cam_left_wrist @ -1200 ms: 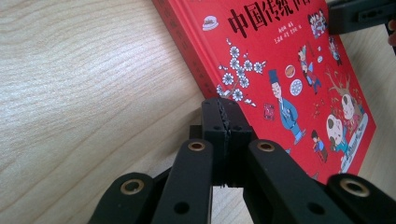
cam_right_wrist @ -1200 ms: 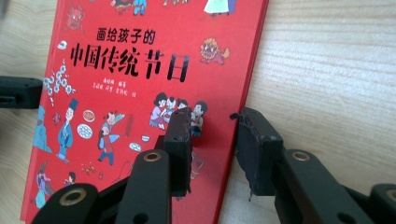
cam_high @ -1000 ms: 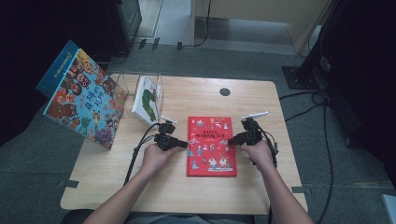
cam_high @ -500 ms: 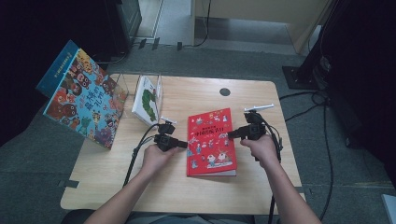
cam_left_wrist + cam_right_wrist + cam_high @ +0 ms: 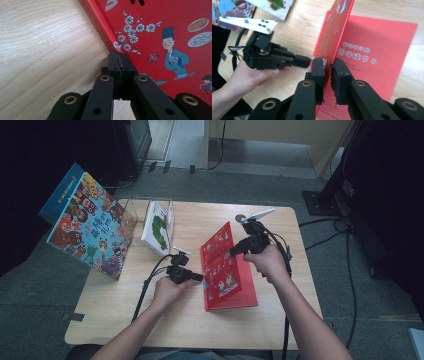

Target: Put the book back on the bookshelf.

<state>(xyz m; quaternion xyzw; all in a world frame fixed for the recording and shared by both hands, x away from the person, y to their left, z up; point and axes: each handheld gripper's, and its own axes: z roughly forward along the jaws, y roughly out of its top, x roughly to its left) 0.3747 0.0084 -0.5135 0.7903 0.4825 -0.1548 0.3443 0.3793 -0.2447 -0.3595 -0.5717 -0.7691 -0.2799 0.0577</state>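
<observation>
A red picture book [image 5: 239,292] lies in the middle of the wooden table [image 5: 125,315]. Its front cover [image 5: 220,252] stands raised, hinged at the spine on the left. My right gripper [image 5: 233,252] holds the cover's free edge; its jaws have just been closing, and in the right gripper view the cover [image 5: 337,27] runs between the pads [image 5: 327,67]. My left gripper [image 5: 200,277] is shut with nothing in it, its tips [image 5: 120,61] against the spine edge [image 5: 100,27] low on the book. The right gripper view has that left gripper [image 5: 308,61] at the cover's outer face.
A clear stand with a white caterpillar book [image 5: 158,226] is at the table's back left. A large colourful book [image 5: 87,227] leans off the left edge. Cables trail from both grippers, and the floor beyond the right edge carries more cables [image 5: 345,245].
My right gripper has risen and drawn toward the left, swinging the red cover from flat to steeply raised. The left gripper has stayed at the spine.
</observation>
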